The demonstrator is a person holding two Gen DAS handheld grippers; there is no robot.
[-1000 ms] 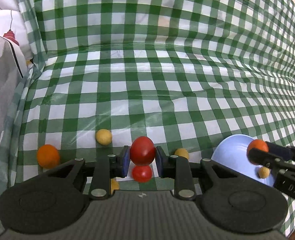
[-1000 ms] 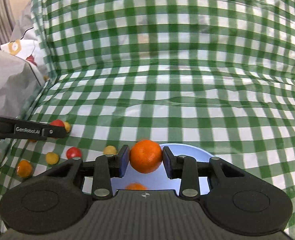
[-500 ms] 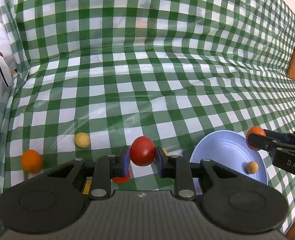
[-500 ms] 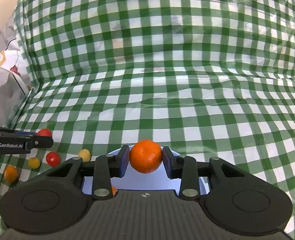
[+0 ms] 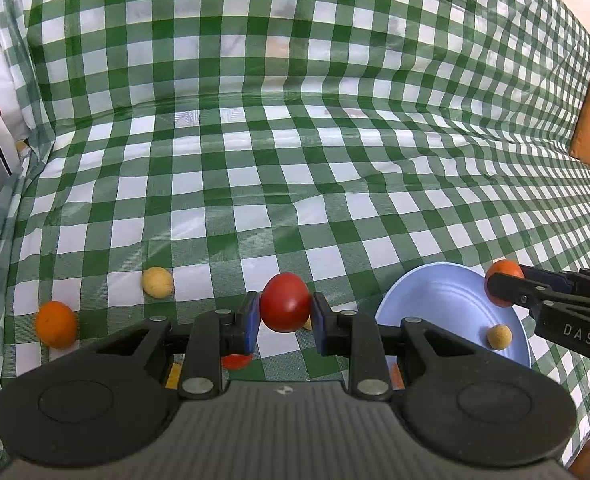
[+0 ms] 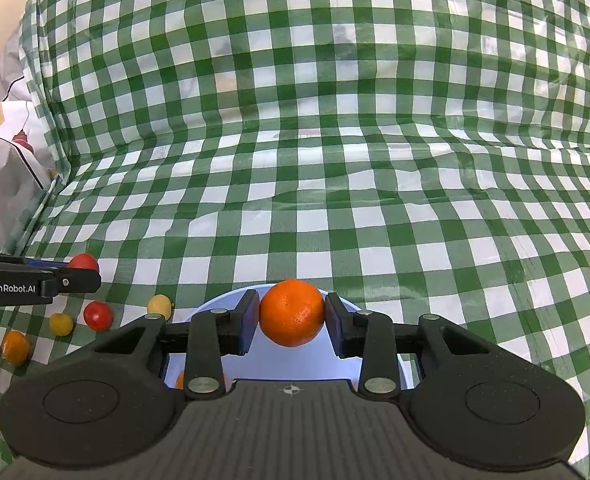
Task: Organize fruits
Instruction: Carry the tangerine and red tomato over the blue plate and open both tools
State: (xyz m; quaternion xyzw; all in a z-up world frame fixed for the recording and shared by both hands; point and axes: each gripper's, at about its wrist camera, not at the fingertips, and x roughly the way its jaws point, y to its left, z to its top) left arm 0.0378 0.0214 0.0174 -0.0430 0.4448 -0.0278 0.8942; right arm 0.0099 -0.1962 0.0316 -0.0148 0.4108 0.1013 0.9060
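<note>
Between left gripper [image 5: 286,316] pads: red tomato [image 5: 286,307].

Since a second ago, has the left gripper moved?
Yes. The left gripper, jaws shut on the red tomato, has risen: the loose red tomato on the cloth now sits lower, half hidden under it.

Both wrist views look forward, low over the checked cloth [image 5: 295,184] — sharing the blue plate [image 6: 295,364].

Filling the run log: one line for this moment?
left tongs: shut on tomato | right tongs: shut on orange, over blue plate
</note>
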